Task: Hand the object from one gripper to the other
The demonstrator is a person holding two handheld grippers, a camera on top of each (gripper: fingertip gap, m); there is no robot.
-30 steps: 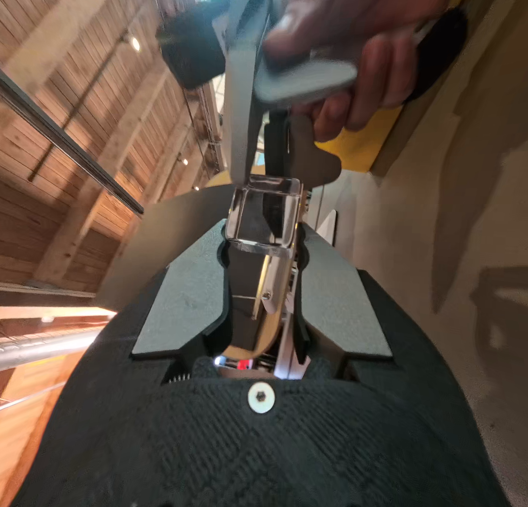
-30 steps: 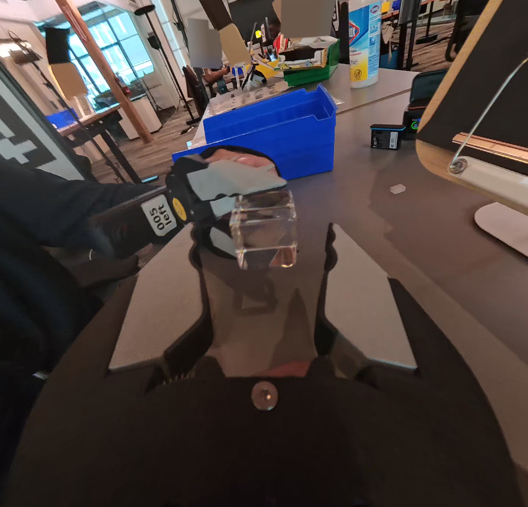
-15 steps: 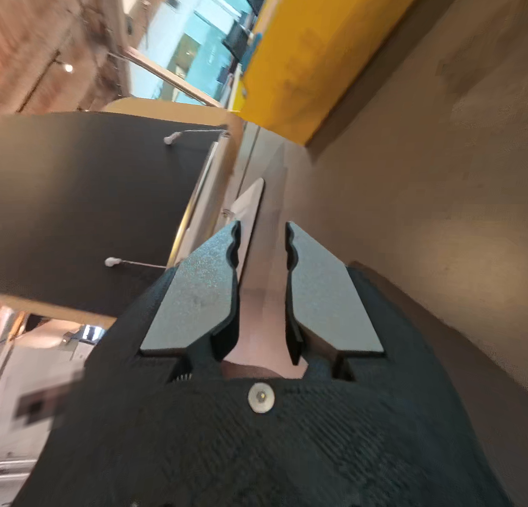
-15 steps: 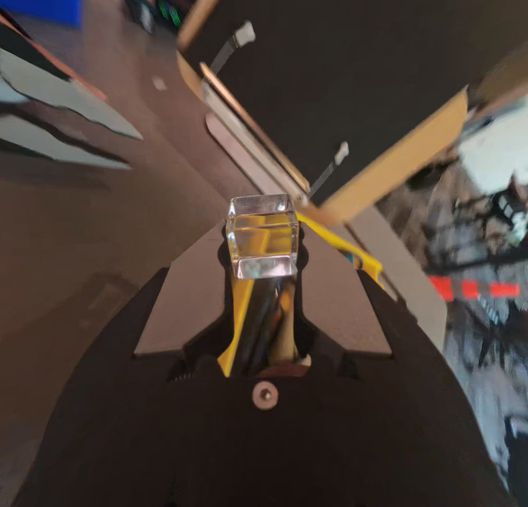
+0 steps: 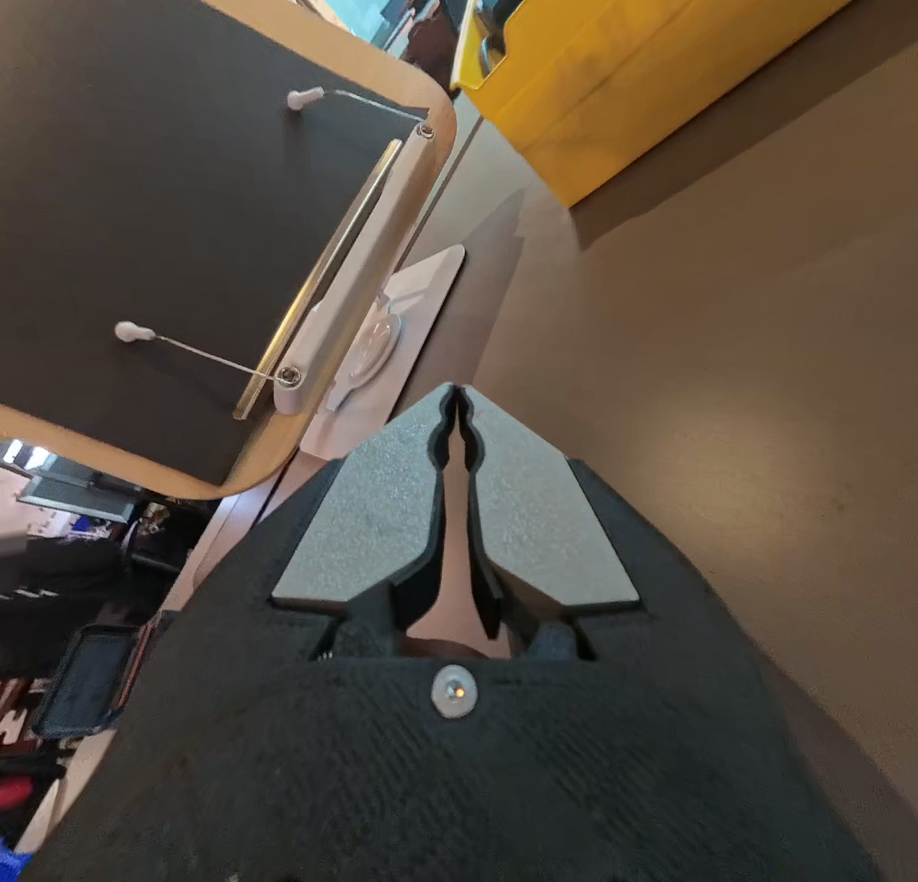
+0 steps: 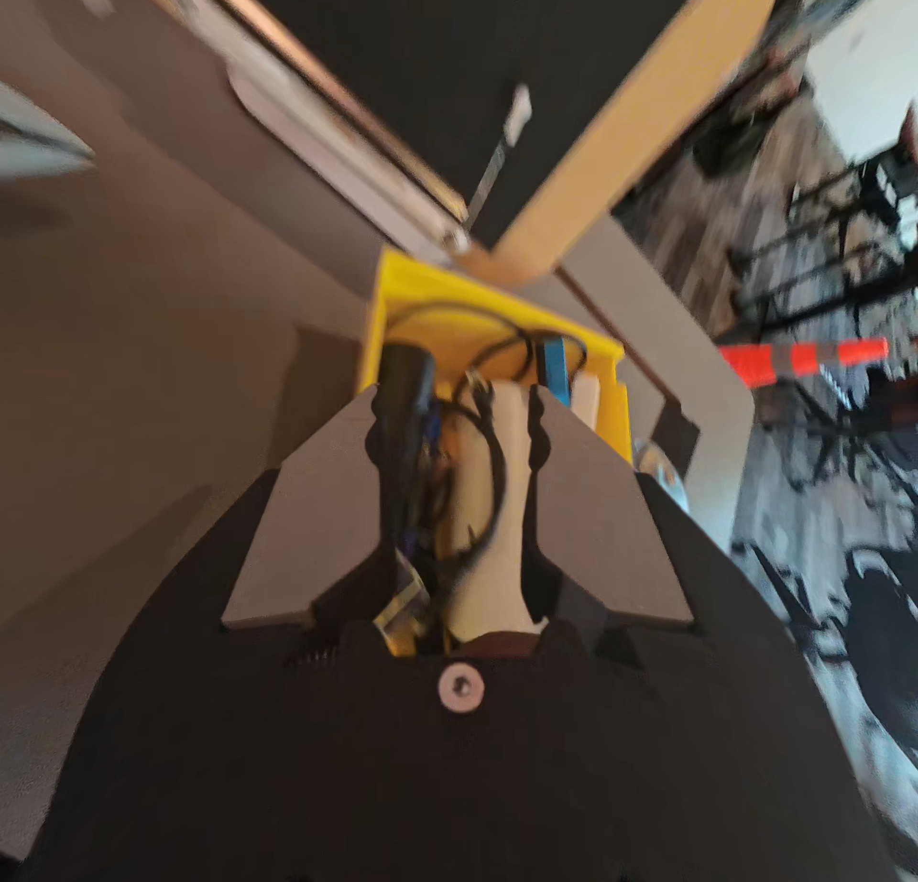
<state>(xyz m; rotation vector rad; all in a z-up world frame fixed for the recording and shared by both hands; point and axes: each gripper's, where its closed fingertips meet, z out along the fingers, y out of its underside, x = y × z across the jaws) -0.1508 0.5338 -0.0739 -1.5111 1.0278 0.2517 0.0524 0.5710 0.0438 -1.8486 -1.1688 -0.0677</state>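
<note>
The clear cube from the earlier frames is not between either pair of fingers now, and I cannot make it out in either view. My left gripper [image 5: 457, 395] is shut and empty, its tips touching, low over the brown table [image 5: 720, 411]. My right gripper [image 6: 453, 401] is open and empty, held above the open yellow bin [image 6: 397, 287]. The right wrist view is blurred by motion. A small glassy patch [image 6: 658, 466] shows just outside the right finger; I cannot tell what it is.
The yellow bin [image 5: 646, 63] holds black cables, a blue item and a white piece. A black board with a tan rim [image 5: 149, 163] leans on a white stand [image 5: 427, 287] by the left gripper; it also shows in the right wrist view [image 6: 447, 38]. A dark case [image 5: 84, 679] lies at lower left. Spacing between my two grippers at the tips: around 25 cm.
The left gripper let go of the cube, drew away and closed. The right gripper took the cube, swung over the yellow bin and opened; the cube is gone from its fingers.
</note>
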